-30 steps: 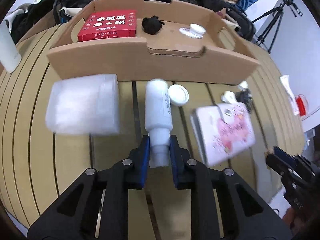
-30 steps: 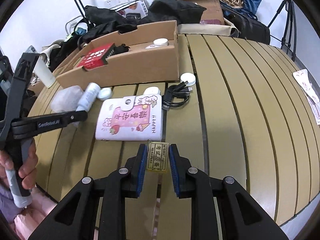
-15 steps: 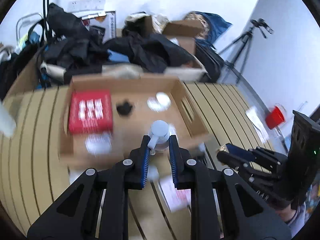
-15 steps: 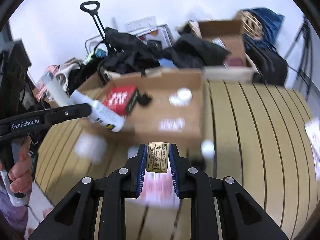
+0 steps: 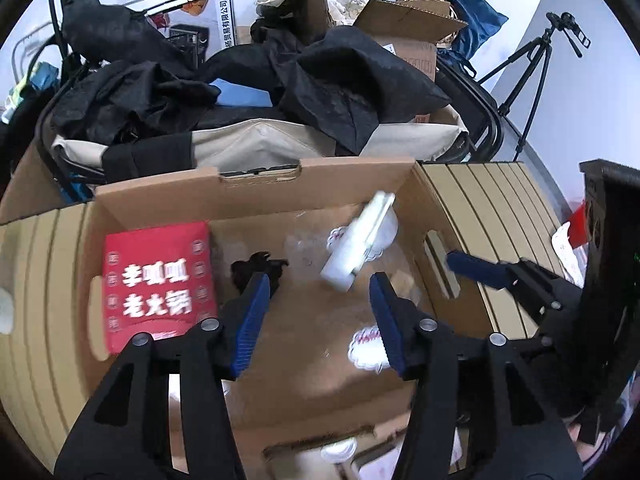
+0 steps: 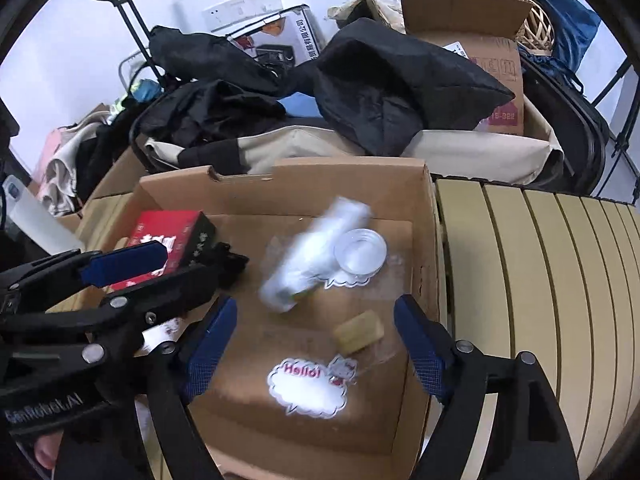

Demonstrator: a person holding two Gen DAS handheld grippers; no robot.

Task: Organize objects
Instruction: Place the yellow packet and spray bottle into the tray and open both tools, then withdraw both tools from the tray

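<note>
Both grippers hover over the open cardboard box (image 5: 256, 188) (image 6: 424, 240). My left gripper (image 5: 320, 284) is open and empty; the white bottle (image 5: 358, 240) (image 6: 308, 256) is loose and blurred in the box beyond it. My right gripper (image 6: 314, 312) is open and empty; the small gold packet (image 6: 358, 332) lies on the box floor between its fingers. In the box are also a red box (image 5: 156, 280) (image 6: 164, 236), a black clump (image 5: 256, 268) and a white round lid (image 6: 360, 256).
A "Hello!" sticker (image 6: 308, 384) is on the box floor. Black clothing and bags (image 5: 320, 76) pile up behind the box, with a tripod (image 5: 532, 80) at the right. The slatted table (image 6: 540, 280) extends to the right. The left gripper's body (image 6: 80, 320) crosses the right view.
Both grippers rose from the table to over the box and opened. The white bottle left my left gripper and the gold packet left my right gripper; both are now inside the box.
</note>
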